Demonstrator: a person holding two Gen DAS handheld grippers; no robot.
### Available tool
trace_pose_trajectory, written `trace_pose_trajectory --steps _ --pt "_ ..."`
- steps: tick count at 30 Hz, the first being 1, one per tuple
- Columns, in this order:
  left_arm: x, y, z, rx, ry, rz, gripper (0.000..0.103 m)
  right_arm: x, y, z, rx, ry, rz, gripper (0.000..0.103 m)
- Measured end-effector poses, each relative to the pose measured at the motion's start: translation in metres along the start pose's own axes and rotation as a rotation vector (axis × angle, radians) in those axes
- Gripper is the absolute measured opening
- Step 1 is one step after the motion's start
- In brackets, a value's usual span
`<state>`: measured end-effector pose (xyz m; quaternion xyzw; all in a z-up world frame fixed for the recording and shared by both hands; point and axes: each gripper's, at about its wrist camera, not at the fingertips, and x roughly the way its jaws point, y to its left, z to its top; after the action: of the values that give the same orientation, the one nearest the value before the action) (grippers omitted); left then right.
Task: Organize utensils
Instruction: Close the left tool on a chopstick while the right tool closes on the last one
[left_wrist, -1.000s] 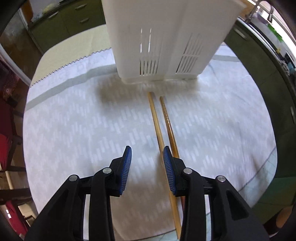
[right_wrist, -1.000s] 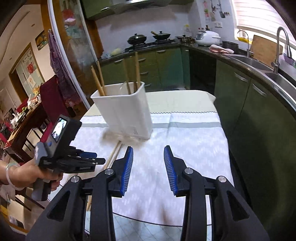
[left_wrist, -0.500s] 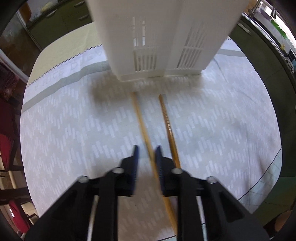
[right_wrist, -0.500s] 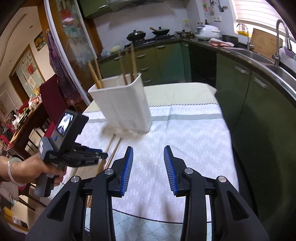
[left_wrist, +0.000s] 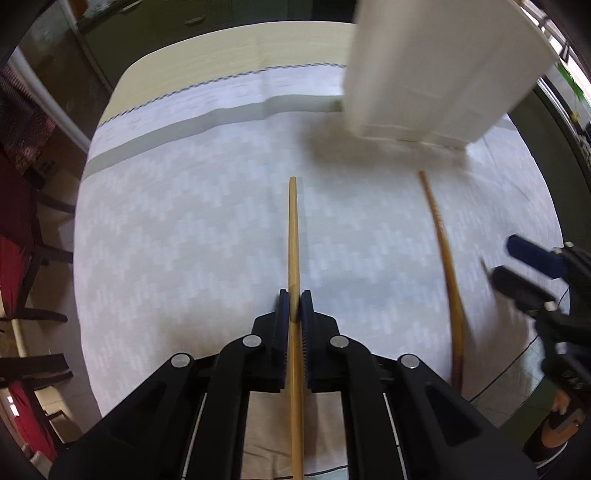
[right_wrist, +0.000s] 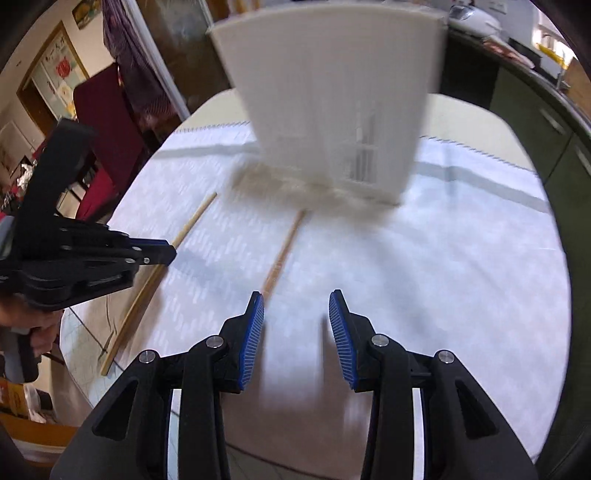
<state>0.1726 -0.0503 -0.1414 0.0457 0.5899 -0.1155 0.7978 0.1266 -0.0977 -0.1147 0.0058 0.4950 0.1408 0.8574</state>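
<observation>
My left gripper (left_wrist: 294, 301) is shut on a light wooden chopstick (left_wrist: 293, 229) that points forward over the table. It also shows in the right wrist view (right_wrist: 162, 254), with the same chopstick (right_wrist: 194, 219) in it. A darker chopstick (left_wrist: 445, 254) lies on the cloth to the right; in the right wrist view this chopstick (right_wrist: 282, 253) lies just ahead of my left fingertip. My right gripper (right_wrist: 296, 308) is open and empty above the cloth; it also shows in the left wrist view (left_wrist: 521, 266). The white utensil holder (right_wrist: 332, 96) stands ahead, also seen in the left wrist view (left_wrist: 436, 66).
A pale patterned tablecloth (left_wrist: 184, 221) covers the round table. Dark chairs (left_wrist: 22, 236) stand at the left. Green kitchen cabinets (right_wrist: 535, 122) run along the right. The table's near edge (right_wrist: 88, 369) is close to the left hand.
My left gripper closed on the light chopstick and swung it left, away from the darker one. My right gripper dropped and moved in toward the darker chopstick and the holder.
</observation>
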Motion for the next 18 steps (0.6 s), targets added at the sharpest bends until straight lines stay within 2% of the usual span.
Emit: trace_pose_trajectory --steps 5,7,12,15,16,17,18 --pt "0.0 0.009 -0.003 0.005 -0.008 -0.013 0.006 0.031 0.025 0.013 -0.032 0.048 -0.055 0.037" --pt "0.0 0.008 -0.004 0.013 -0.01 -0.015 0.007 0.039 0.031 0.017 -0.042 0.059 -0.097 0.037" --pt "0.0 0.012 -0.004 0.009 -0.008 -0.024 0.007 0.048 0.04 0.024 -0.057 0.066 -0.139 0.038" --pt "-0.002 0.013 -0.006 -0.003 -0.006 -0.031 0.007 0.051 0.042 0.028 -0.068 0.068 -0.13 0.028" --pt "-0.002 0.014 -0.006 -0.007 -0.005 -0.034 0.007 0.051 0.041 0.028 -0.071 0.071 -0.125 0.018" --pt "-0.001 0.016 -0.005 -0.01 -0.004 -0.036 0.007 0.05 0.04 0.028 -0.075 0.076 -0.119 0.012" --pt "-0.001 0.017 -0.005 -0.012 -0.004 -0.039 0.007 0.049 0.036 0.028 -0.075 0.082 -0.107 0.011"
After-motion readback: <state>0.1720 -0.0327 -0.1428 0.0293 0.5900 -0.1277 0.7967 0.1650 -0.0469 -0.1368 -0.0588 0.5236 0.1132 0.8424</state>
